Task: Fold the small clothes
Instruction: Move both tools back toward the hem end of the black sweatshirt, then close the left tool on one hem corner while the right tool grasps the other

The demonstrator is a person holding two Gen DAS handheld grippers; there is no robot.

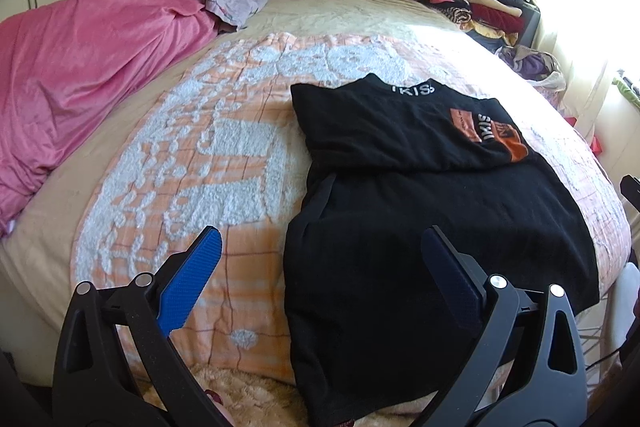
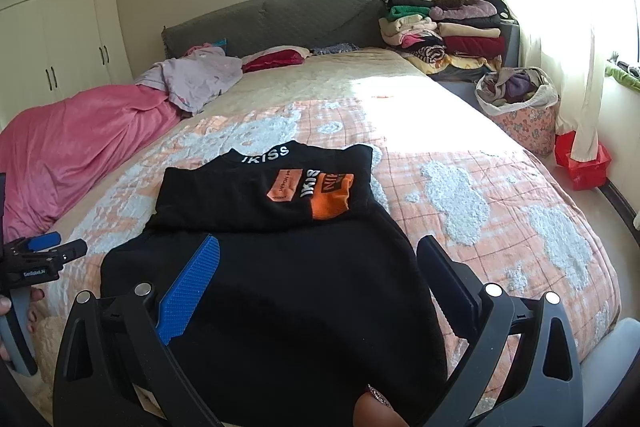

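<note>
1 black shirt, top half folded over, lying flat on the bed | 2 grippers, left gripper and right gripper, both spread wide, holding nothing | peach-and-white quilt | 1 pink blanket | clothes stack by the headboard | 1 laundry basket

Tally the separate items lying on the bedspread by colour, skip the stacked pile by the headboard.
Black: 1, the partly folded black shirt
Pink: 1, the pink blanket
Lilac: 1, the crumpled lilac garment
Red: 1, the red pillow
Total: 4
</note>
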